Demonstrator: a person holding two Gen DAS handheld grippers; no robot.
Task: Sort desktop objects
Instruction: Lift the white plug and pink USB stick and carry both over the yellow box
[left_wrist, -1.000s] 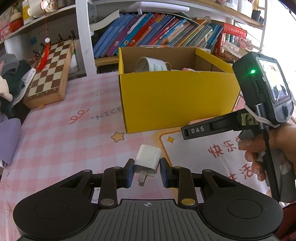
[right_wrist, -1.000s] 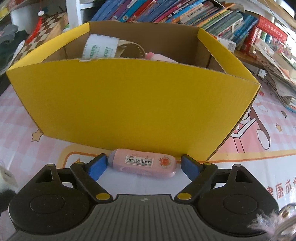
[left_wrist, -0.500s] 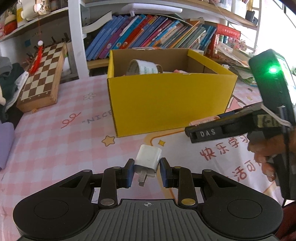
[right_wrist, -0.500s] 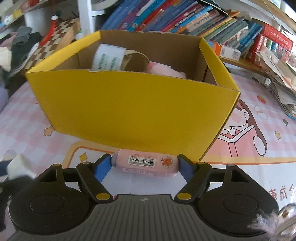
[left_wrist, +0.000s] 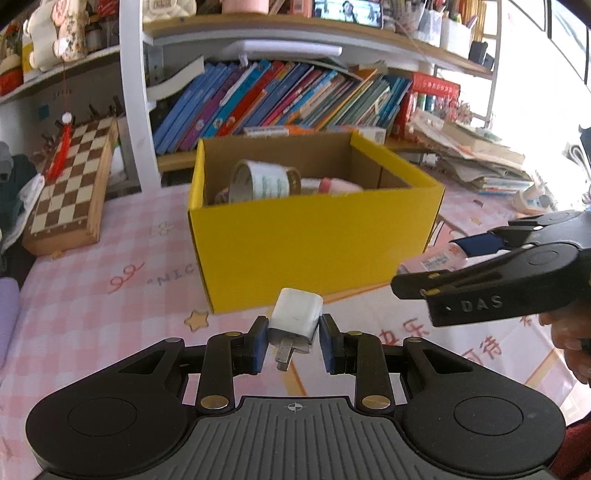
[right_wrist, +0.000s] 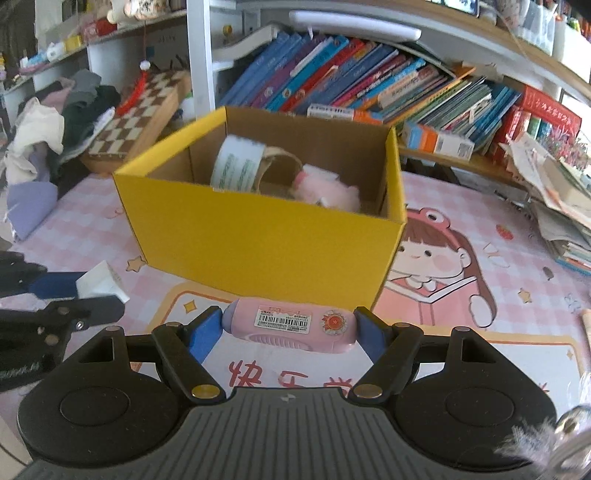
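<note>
Left tongs (left_wrist: 290, 345): closed on the charger (left_wrist: 295, 317), a small white plug block, tilted, prongs toward the camera, clear of the bench (left_wrist: 92, 295).

Right tongs (right_wrist: 289, 329): clamped end to end on the pink case (right_wrist: 290, 325), a rounded oblong with a barcode label and a red sticker, held crosswise above the bench.

Beyond both: the box (right_wrist: 266, 240), yellow outside and plain card inside, open top, standing on the bench. Already in it: a tape roll (right_wrist: 238, 164) on edge and a pink fluffy thing (right_wrist: 328, 190).

Progress, as judged: two items sorted, two more picked up but not yet over the box. Remaining: carry both over the rim and release. No other loose items show on the bench near the box.
</note>
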